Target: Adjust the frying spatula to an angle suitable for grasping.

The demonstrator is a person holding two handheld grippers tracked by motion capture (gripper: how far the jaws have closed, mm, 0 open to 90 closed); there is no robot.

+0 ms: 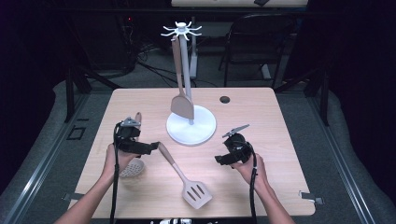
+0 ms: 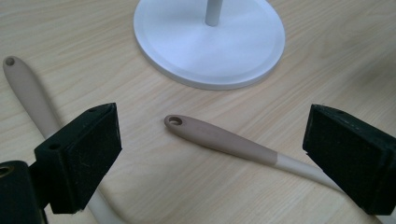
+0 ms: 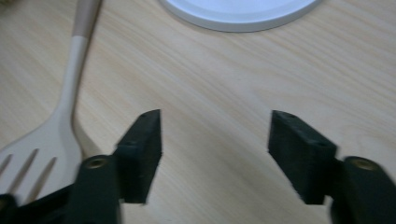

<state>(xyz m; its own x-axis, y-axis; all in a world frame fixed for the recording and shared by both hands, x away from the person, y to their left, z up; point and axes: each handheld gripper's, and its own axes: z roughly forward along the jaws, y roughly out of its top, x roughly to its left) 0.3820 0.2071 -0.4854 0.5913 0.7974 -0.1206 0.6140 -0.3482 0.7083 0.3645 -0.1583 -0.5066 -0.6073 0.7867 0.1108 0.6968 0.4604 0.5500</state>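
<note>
The left hand-held gripper (image 2: 212, 154) is held open around the slotted spatula's handle (image 2: 219, 137), untouched. The right hand-held gripper (image 3: 215, 154) is held open above the bare desk (image 3: 224, 84), toward its near edge.

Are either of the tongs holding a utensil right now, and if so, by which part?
No. The left tongs are open, jaws on either side of the slotted spatula's handle without touching it. The right tongs are open over bare table.
</note>
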